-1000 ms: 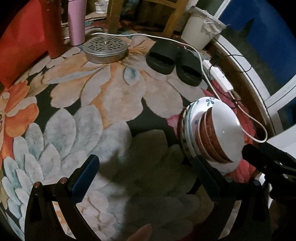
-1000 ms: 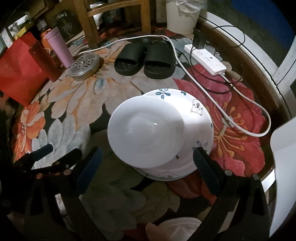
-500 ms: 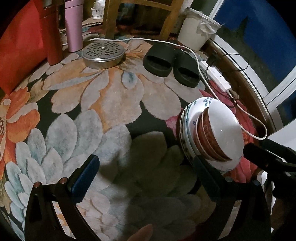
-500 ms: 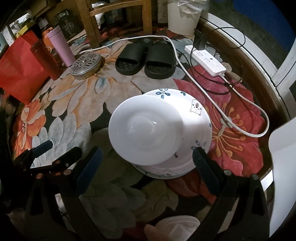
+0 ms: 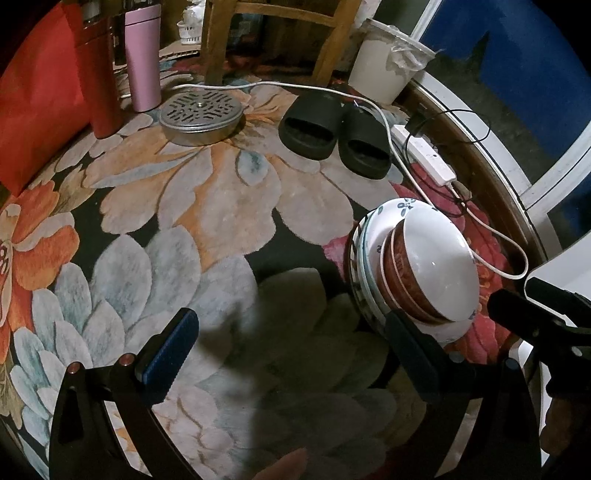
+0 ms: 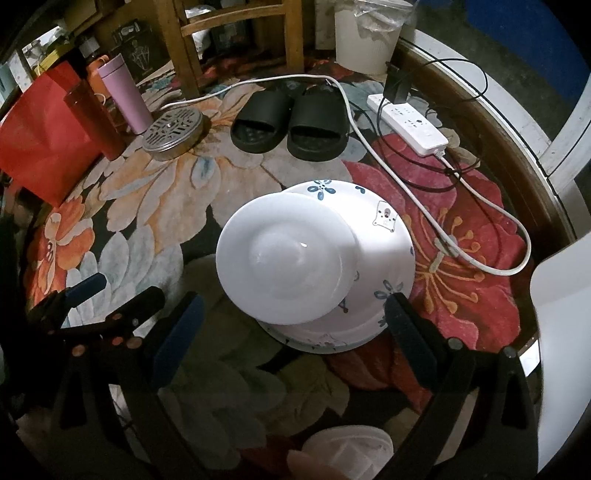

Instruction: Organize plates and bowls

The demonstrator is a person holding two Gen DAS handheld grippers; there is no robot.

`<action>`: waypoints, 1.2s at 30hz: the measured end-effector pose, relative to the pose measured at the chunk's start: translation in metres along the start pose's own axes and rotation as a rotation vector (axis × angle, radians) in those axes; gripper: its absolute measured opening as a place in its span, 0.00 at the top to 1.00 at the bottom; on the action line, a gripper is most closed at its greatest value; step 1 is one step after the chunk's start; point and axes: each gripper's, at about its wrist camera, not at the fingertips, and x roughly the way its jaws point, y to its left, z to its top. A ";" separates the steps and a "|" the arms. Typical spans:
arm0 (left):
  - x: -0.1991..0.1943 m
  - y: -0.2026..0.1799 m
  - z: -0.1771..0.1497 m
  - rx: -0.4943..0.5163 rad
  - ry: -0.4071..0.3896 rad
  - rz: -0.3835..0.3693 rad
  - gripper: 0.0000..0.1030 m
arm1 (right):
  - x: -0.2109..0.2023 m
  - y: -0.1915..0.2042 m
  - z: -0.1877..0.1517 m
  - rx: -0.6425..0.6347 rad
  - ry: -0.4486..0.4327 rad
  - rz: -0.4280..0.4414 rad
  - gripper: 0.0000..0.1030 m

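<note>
A stack of dishes stands on the floral rug. White plates with blue flowers (image 6: 373, 236) lie at the bottom, and stacked bowls with brown outsides and white insides (image 5: 432, 273) sit on them; the top bowl (image 6: 284, 258) is off-centre to the left. My right gripper (image 6: 291, 336) is open and empty, just in front of the stack. My left gripper (image 5: 291, 354) is open and empty, left of the stack, with its right finger near the plates' edge. The left gripper also shows in the right wrist view (image 6: 110, 295).
Black slippers (image 6: 291, 122), a round metal perforated tin (image 6: 173, 131), a pink tumbler (image 6: 127, 99), red bottle (image 6: 94, 120) and red bag (image 6: 40, 140) stand at the back. A white power strip (image 6: 410, 123) and cable (image 6: 476, 254) run along the right of the stack. A bin (image 6: 365, 33) and wooden chair (image 6: 232, 40) stand behind.
Both grippers have drawn back and up a little from the stack, so it looks slightly farther. The dishes have not moved.
</note>
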 end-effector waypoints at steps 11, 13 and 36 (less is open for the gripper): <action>-0.009 0.002 0.003 -0.016 -0.007 -0.023 0.02 | -0.004 0.002 0.001 -0.019 0.000 -0.004 0.04; -0.010 0.002 0.003 -0.020 -0.006 -0.025 0.02 | -0.006 0.001 0.002 -0.024 -0.001 -0.006 0.04; -0.020 -0.004 0.003 -0.008 -0.003 -0.053 0.02 | -0.021 0.000 0.008 -0.057 -0.009 -0.030 0.04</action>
